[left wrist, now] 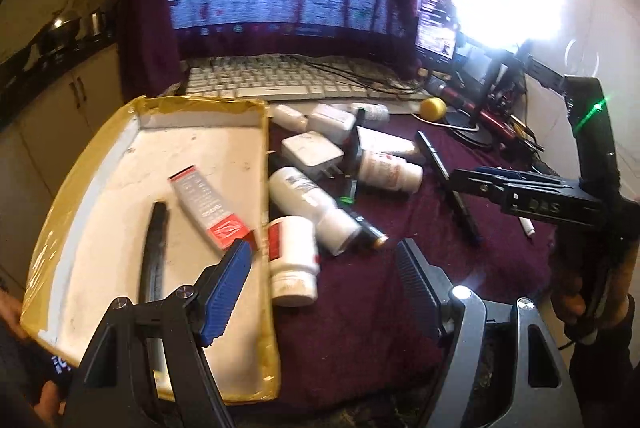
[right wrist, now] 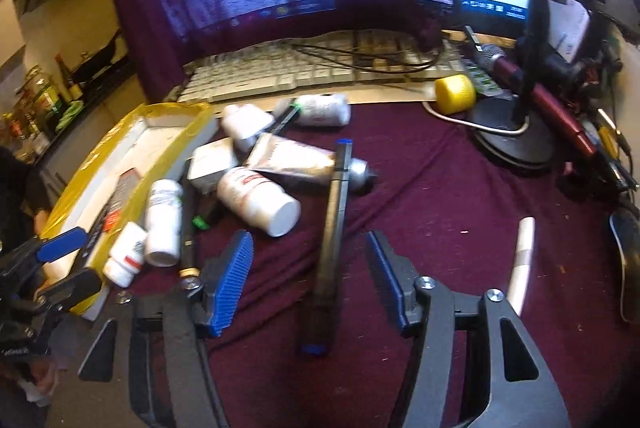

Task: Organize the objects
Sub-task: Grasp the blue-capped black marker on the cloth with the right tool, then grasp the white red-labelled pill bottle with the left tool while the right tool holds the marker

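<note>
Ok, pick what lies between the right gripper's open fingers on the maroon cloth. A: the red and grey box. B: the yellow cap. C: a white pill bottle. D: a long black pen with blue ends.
D: in the right wrist view the long black pen lies lengthwise between the open fingers of the right gripper, untouched by either pad.

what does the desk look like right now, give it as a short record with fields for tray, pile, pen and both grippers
tray: yellow-taped tray, holds a red and grey box and a black strap
pile: white bottles, a white charger and a silver tube heaped on the maroon cloth beside the tray
pen: long black pen lies on the cloth, between the right gripper's fingers, not pinched
left gripper: open, empty
right gripper: open, over the pen
</note>
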The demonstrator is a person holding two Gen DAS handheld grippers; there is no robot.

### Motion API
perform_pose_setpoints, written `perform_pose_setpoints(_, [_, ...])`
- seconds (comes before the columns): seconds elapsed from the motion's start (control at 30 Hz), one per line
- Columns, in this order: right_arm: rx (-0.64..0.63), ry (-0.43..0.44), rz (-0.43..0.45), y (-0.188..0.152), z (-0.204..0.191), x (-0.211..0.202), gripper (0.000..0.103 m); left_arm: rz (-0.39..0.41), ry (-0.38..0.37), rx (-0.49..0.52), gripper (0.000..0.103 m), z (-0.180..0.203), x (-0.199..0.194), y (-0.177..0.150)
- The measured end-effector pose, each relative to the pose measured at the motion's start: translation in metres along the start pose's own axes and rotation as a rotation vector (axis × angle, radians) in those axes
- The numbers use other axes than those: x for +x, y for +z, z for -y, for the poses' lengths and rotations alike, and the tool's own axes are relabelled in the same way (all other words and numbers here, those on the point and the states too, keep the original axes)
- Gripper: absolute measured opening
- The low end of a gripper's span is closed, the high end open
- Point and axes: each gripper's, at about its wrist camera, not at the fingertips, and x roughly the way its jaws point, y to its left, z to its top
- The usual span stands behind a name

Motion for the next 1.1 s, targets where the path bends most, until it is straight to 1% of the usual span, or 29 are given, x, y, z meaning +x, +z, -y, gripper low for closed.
perform_pose_setpoints(0.1, [0.019, -0.011, -0.023, -0.001, 0.005, 0.009, 0.049, -0.034, -0.026, 0.000, 0.069, 0.006, 0.010, 0.007])
perform_pose_setpoints(0.17, [0.043, -0.038, -0.035, -0.002, 0.009, 0.015, 0.040, -0.063, -0.047, -0.004, 0.069, 0.012, 0.016, 0.013])
perform_pose_setpoints(0.2, [0.057, -0.049, -0.045, -0.003, 0.011, 0.019, 0.033, -0.074, -0.051, 0.005, 0.069, 0.016, 0.019, 0.016])
perform_pose_setpoints(0.27, [0.076, -0.042, -0.058, -0.004, 0.013, 0.024, 0.030, -0.088, -0.066, 0.026, 0.069, 0.026, 0.025, 0.022])
perform_pose_setpoints(0.3, [0.081, -0.037, -0.067, -0.005, 0.014, 0.026, 0.024, -0.096, -0.075, 0.025, 0.069, 0.028, 0.028, 0.025])
perform_pose_setpoints(0.37, [0.081, -0.038, -0.077, -0.007, 0.014, 0.028, 0.022, -0.094, -0.088, 0.004, 0.069, 0.031, 0.034, 0.033])
perform_pose_setpoints(0.43, [0.078, -0.038, -0.072, -0.007, 0.013, 0.026, 0.017, -0.083, -0.101, -0.020, 0.069, 0.031, 0.042, 0.047])
perform_pose_setpoints(0.53, [0.087, -0.037, -0.072, -0.008, 0.014, 0.027, 0.016, -0.106, -0.116, -0.065, 0.069, 0.028, 0.059, 0.064])
perform_pose_setpoints(0.6, [0.102, -0.028, -0.073, -0.008, 0.017, 0.027, 0.016, -0.122, -0.093, -0.059, 0.069, 0.031, 0.071, 0.072])
perform_pose_setpoints(0.67, [0.114, -0.025, -0.073, -0.008, 0.020, 0.027, 0.017, -0.151, -0.119, -0.035, 0.069, 0.036, 0.082, 0.077])
perform_pose_setpoints(0.73, [0.126, -0.018, -0.072, -0.008, 0.022, 0.026, 0.017, -0.155, -0.126, -0.003, 0.069, 0.041, 0.092, 0.081])
perform_pose_setpoints(0.83, [0.132, -0.014, -0.068, -0.008, 0.022, 0.026, 0.017, -0.165, -0.142, -0.007, 0.069, 0.044, 0.107, 0.085])
perform_pose_setpoints(0.9, [0.140, -0.012, -0.069, -0.008, 0.023, 0.025, 0.017, -0.184, -0.158, 0.018, 0.069, 0.047, 0.112, 0.082])
perform_pose_setpoints(1.0, [0.155, -0.012, -0.070, -0.008, 0.028, 0.023, 0.017, -0.218, -0.238, 0.021, 0.069, 0.049, 0.110, 0.073])
perform_pose_setpoints(1.07, [0.161, -0.015, -0.067, -0.008, 0.030, 0.022, 0.017, -0.251, -0.309, 0.007, 0.069, 0.047, 0.100, 0.063])
perform_pose_setpoints(1.1, [0.163, -0.015, -0.067, -0.009, 0.032, 0.021, 0.017, -0.252, -0.331, 0.006, 0.069, 0.047, 0.096, 0.061])
